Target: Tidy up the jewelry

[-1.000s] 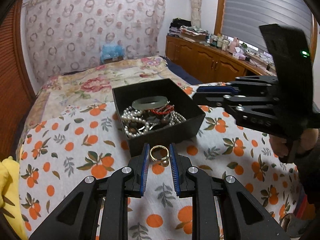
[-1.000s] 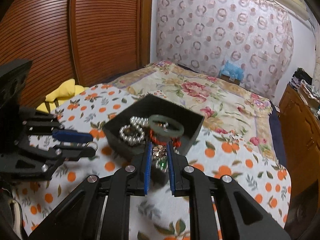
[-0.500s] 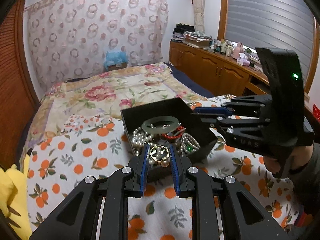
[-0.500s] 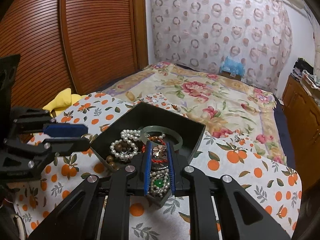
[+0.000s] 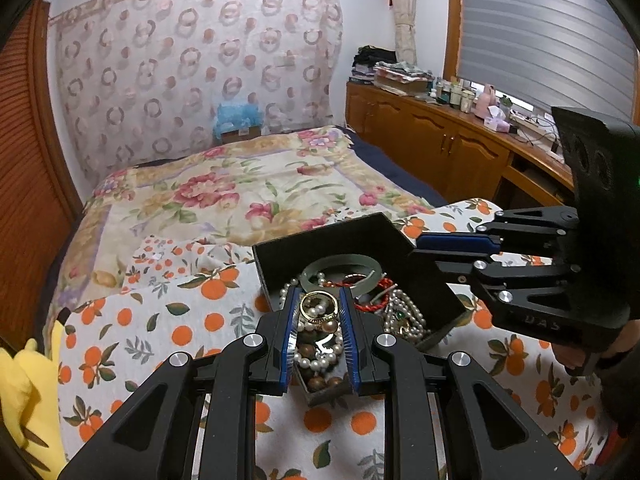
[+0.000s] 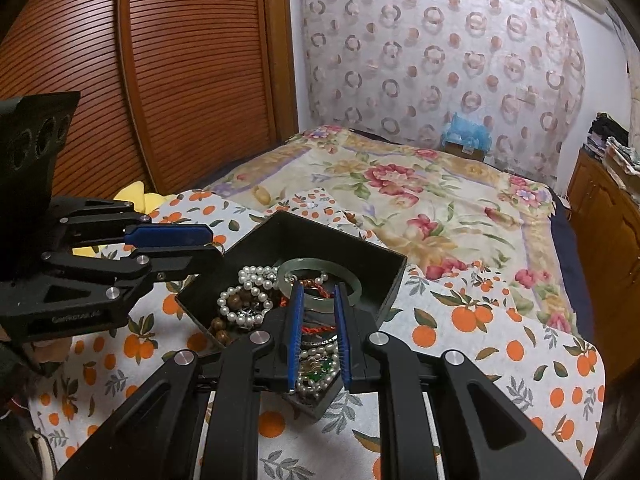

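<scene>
A black open box (image 5: 436,280) sits on the orange-print cloth and holds pearl strands (image 5: 404,308), a green jade bangle (image 5: 340,266) and red cord. My left gripper (image 5: 319,312) is shut on a gold ring with a pearl (image 5: 318,307), held over the box's near side. My right gripper (image 6: 317,308) hovers over the same box (image 6: 390,280), its fingers slightly apart with nothing between them; the bangle (image 6: 320,280) and pearls (image 6: 248,280) lie below it. Each gripper shows in the other's view, the right (image 5: 456,256) and the left (image 6: 172,248).
The orange-print cloth (image 5: 160,332) covers the near end of a bed with a floral quilt (image 5: 240,188). A yellow cloth (image 5: 24,392) lies at the left edge. Wooden cabinets (image 5: 440,148) stand to the right, a slatted wardrobe (image 6: 168,80) to the left.
My left gripper has carried the gold ring from the cloth in front of the box to over the box. My right gripper has let a flower-shaped piece go and opened slightly over the box.
</scene>
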`<state>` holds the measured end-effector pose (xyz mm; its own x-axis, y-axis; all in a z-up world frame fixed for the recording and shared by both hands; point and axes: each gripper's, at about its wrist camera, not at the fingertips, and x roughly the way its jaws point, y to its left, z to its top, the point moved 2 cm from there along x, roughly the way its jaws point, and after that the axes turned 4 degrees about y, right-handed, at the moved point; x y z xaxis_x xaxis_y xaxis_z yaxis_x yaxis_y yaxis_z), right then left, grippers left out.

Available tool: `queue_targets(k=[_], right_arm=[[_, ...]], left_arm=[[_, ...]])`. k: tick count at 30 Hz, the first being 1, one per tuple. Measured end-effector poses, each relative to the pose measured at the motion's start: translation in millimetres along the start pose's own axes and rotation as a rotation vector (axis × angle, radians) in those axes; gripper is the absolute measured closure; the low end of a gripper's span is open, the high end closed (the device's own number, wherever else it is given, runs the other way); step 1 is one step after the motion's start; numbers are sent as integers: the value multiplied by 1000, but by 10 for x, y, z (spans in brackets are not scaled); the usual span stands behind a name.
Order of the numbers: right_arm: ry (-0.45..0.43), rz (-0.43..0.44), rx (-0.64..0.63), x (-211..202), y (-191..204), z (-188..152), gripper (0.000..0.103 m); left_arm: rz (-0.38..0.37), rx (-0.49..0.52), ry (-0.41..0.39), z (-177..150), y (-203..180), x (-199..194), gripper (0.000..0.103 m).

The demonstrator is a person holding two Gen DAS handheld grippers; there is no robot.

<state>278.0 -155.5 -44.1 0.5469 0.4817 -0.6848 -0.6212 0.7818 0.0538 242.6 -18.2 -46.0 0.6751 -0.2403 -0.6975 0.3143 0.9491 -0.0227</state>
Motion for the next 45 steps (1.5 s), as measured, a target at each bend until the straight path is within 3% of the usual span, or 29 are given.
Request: queue_targets(k=[1,12,25,28,31,34,39,41,45], right_arm=[[-3,-1,3,-13,-12,6,76],[-5,-79,54,-134,-235,-118,75],[-20,-112,101,-236,-411,-200,73],[-23,-115,105,-259,-409,-212,73],[-22,-118,111,-262,-410,-231,73],[-25,-121,121,-276,-401,-259,73],[-35,-123,135,-340,-357,-322,71],[-47,-123,144,-396,-327,-342,56],[-74,-140,161,-533,-260,-379,39]], left_arm=[[-1,-2,1,2,0,13,84],[-37,13,31,231,-91,324,84],[-46,26,71,443,-225,605,83],[-40,22,71,435,-222,595,66],[-31,22,61,407,-218,543,59],[8,11,46,348,-198,456,29],[32,-4,41,233,-153,285,16],[42,-15,34,185,-142,208,14],[67,-50,5,68,-109,-3,8]])
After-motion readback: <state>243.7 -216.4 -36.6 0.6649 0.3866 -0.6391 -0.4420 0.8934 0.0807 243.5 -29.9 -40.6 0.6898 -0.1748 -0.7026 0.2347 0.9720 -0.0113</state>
